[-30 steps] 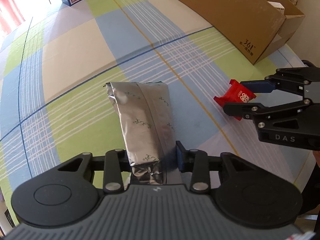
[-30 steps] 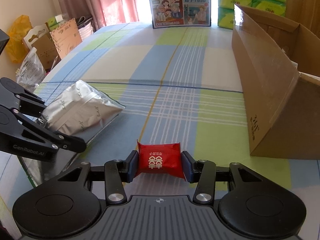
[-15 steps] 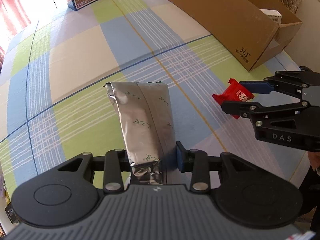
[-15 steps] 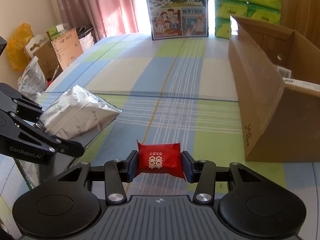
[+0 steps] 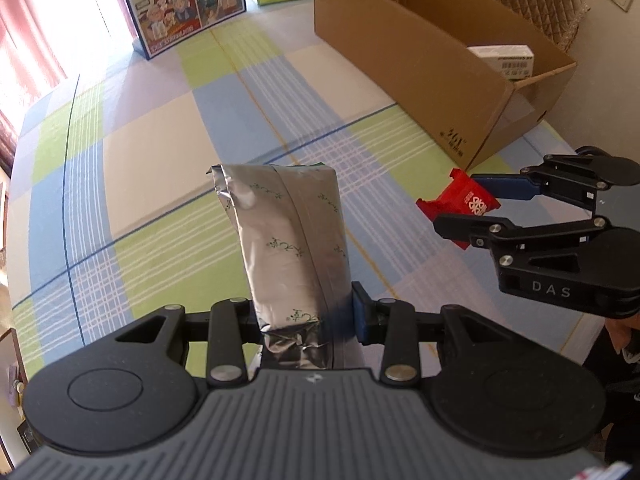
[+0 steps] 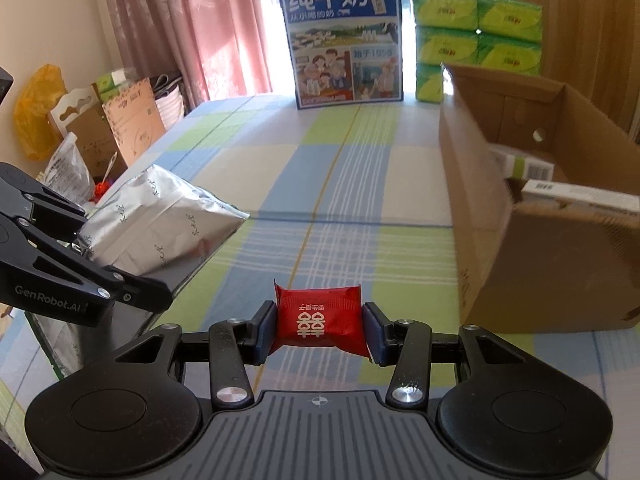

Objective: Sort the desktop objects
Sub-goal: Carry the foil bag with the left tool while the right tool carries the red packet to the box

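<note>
— What is the left gripper (image 5: 306, 316) holding?
— It is clamping the silver foil pouch (image 5: 288, 240) above the checked table (image 5: 160, 128).
— And the right gripper (image 6: 319, 330)?
— It is pinching the red packet (image 6: 320, 318) in the air near the open cardboard box (image 6: 532, 240).

The silver pouch (image 5: 288, 236) is crinkled metallic foil, shiny, with a faint leafy print. The red packet (image 6: 320, 318) looks like glossy plastic film, pinched at its ends. Both hand-held grippers, left (image 5: 310, 314) and right (image 6: 320, 328), are matt black plastic with bright metal rivets, ribbed grey housing and blue pads (image 6: 374, 330) that look rubbery. The desk (image 6: 360, 200) wears a smooth checked cloth, matt. At 2 o'clock in the right wrist view the box (image 6: 552, 264) is plain brown corrugated cardboard, dull. At 12 o'clock the milk carton (image 6: 344, 40) is printed card, slightly glossy; the curtain (image 6: 192, 28) is soft pink fabric.
</note>
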Motion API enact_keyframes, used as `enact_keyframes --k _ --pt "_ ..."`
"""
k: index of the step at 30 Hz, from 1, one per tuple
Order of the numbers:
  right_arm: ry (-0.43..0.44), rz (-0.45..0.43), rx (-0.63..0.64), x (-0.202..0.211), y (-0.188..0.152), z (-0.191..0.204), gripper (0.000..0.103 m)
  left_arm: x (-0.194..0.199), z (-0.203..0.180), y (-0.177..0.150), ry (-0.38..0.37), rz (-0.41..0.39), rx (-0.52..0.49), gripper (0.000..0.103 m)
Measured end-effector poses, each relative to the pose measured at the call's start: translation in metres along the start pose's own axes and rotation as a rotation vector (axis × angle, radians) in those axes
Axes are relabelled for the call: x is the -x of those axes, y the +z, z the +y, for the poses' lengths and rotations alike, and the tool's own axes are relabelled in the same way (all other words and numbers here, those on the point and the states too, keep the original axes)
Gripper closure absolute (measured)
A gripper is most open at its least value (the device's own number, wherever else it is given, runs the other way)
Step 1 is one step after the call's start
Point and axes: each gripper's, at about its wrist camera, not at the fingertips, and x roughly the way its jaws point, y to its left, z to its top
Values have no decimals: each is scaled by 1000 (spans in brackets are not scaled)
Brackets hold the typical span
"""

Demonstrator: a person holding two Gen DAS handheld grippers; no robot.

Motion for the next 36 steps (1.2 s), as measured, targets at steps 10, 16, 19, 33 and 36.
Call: enact_keyframes --k 10,16,19,33,36 --pt "-33 -52 -4 37 19 -14 59 25 -23 13 -12 -37 -9 71" --pt "-69 -91 -10 63 31 -29 59 39 -42 28 -25 -64 -25 71" --pt "-94 -108 -10 75 37 -39 59 46 -55 40 -37 -81 -31 71" --pt "-193 -171 -22 117 74 -112 59 49 -121 112 -117 -139 -33 71" --pt "-207 -180 -28 120 81 -128 59 46 -134 126 -120 -142 -41 71"
